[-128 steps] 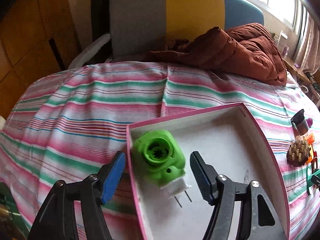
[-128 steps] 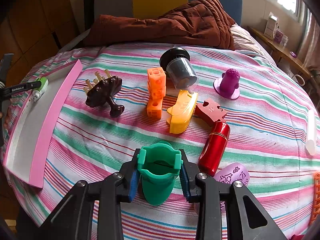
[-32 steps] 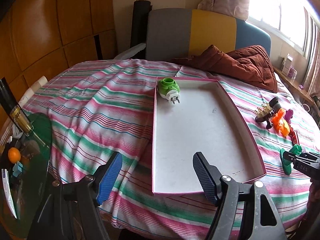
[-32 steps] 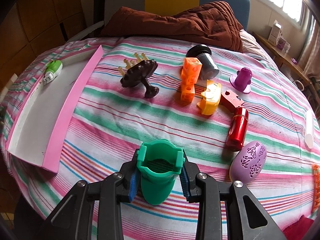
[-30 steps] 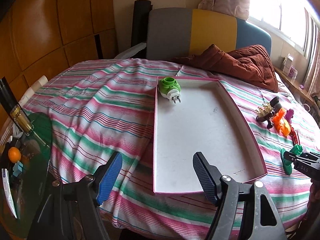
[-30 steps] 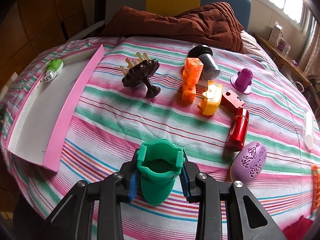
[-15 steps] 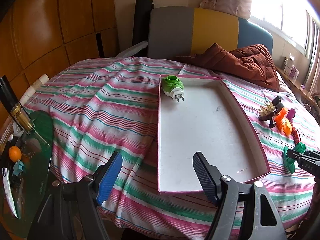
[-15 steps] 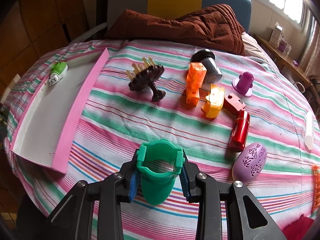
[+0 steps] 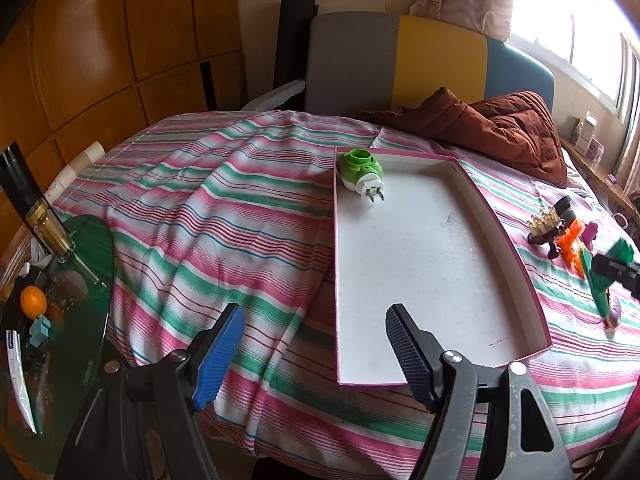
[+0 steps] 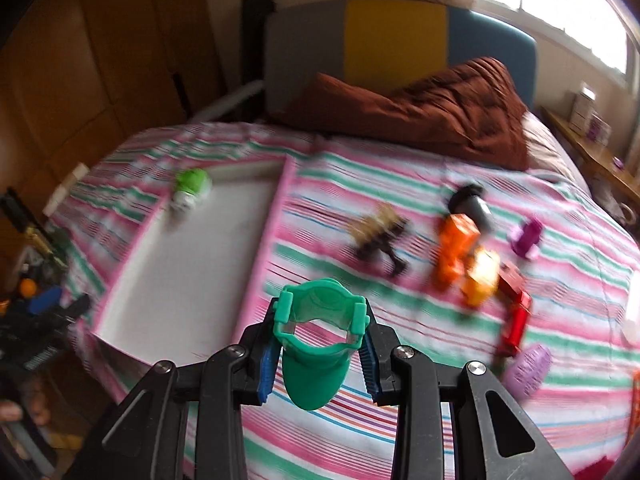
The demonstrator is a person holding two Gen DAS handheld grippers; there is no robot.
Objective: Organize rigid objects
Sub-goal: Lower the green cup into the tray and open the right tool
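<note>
the right gripper (image 10: 320, 344) pinches a teal green cup (image 10: 318, 354) between its blue pads, rim toward the camera, held above the striped bedspread (image 10: 360, 432) just right of the pink-rimmed tray's (image 10: 262, 248) near right corner. the picture is blurred by motion. inside the tray, at its far left corner, lies a green plug-in device (image 9: 360, 174) with its white pronged end pointing down the tray. right of the tray, well apart from it, lie a dark brown brush (image 10: 380, 236), an orange block (image 10: 456, 248), a yellow piece (image 10: 482, 276), a red cylinder (image 10: 514, 328), a purple cone (image 10: 528, 238) and a lilac egg shape (image 10: 526, 368). the left gripper (image 9: 316, 352) hangs spread and empty over the bed edge, just off the tray's near left corner.
</note>
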